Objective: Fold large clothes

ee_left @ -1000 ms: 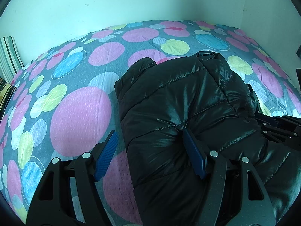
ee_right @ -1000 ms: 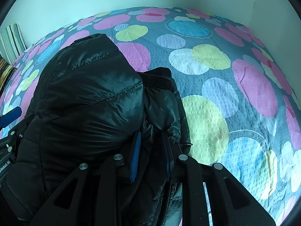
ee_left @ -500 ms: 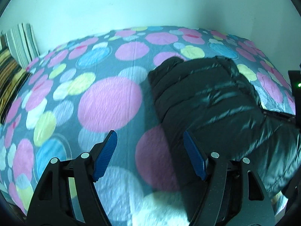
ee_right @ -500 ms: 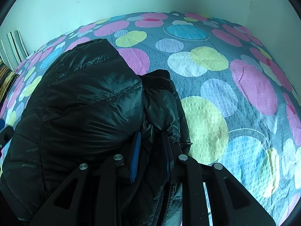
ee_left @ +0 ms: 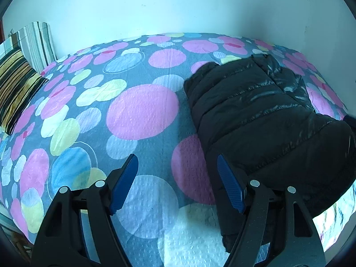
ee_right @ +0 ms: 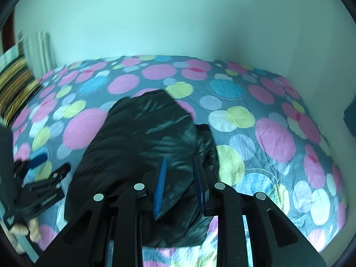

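Note:
A black quilted jacket [ee_left: 255, 120] lies folded into a bundle on the spotted bedsheet [ee_left: 142, 111]. My left gripper [ee_left: 176, 156] is open over bare sheet just left of the jacket, with its right pad beside the jacket's edge and nothing between the fingers. In the right wrist view the jacket [ee_right: 142, 146] lies below my right gripper [ee_right: 180, 156], whose jaws are opening. Dark fabric shows between its pads, but the blurred picture shows no pad pressing on it. The left gripper [ee_right: 42, 162] also appears at the left edge there, held by a hand [ee_right: 24, 229].
Striped pillows [ee_left: 17, 84] lean against the pale wall [ee_left: 178, 6] at the bed's far left. Walls close the bed in at the back and right. The near edge of the bed runs under both grippers. Open sheet [ee_right: 276, 138] lies right of the jacket.
My left gripper slid left off the jacket onto bare sheet. My right gripper rose away from the jacket, its pads spread a little, and the picture blurred.

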Demonstrator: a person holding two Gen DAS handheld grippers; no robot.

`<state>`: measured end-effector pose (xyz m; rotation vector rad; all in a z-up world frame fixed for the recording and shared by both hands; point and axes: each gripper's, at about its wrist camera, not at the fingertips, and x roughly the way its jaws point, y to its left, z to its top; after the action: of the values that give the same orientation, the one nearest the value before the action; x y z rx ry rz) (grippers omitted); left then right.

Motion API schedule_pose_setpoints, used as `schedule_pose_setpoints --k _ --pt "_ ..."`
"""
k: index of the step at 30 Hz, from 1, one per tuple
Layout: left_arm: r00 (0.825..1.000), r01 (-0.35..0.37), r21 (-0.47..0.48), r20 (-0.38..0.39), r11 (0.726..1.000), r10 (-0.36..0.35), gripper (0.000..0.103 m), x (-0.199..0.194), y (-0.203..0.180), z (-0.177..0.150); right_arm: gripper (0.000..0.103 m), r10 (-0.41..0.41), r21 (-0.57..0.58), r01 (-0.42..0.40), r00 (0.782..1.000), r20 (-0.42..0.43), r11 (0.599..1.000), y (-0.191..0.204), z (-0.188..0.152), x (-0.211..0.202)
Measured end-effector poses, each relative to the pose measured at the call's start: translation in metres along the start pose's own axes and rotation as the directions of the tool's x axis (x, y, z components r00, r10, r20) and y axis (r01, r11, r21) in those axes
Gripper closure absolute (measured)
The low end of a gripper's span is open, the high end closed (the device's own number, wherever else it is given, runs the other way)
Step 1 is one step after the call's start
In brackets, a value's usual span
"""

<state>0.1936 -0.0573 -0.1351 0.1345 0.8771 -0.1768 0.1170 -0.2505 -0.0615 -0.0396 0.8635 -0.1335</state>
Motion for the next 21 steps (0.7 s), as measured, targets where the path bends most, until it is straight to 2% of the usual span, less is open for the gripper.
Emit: schedule_pose_setpoints --k 3,7,13,21 --pt "1.0 -0.003 0.035 -0.015 0.999 0.004 0.029 0.008 -0.01 -0.004 0.078 -0.059 -0.022 0.057 0.995 -0.08 0.998 0.001 -0.019 0.028" --pt "1.0 -0.022 0.086 -0.001 0.996 0.022 0.031 0.016 -0.023 -0.003 0.078 -0.03 0.032 0.036 0.985 -0.169 0.999 -0.017 -0.044 0.062" --pt "0.998 -0.06 0.147 0.001 0.987 0.061 0.042 0.032 -0.041 -0.005 0.078 -0.04 0.046 0.049 0.984 -0.176 0.998 -0.014 -0.057 0.078" --pt "0.996 -0.087 0.157 0.012 0.984 0.086 0.043 0.038 -0.047 -0.007 0.077 -0.034 0.079 0.046 0.987 -0.156 0.996 -0.016 -0.064 0.085"
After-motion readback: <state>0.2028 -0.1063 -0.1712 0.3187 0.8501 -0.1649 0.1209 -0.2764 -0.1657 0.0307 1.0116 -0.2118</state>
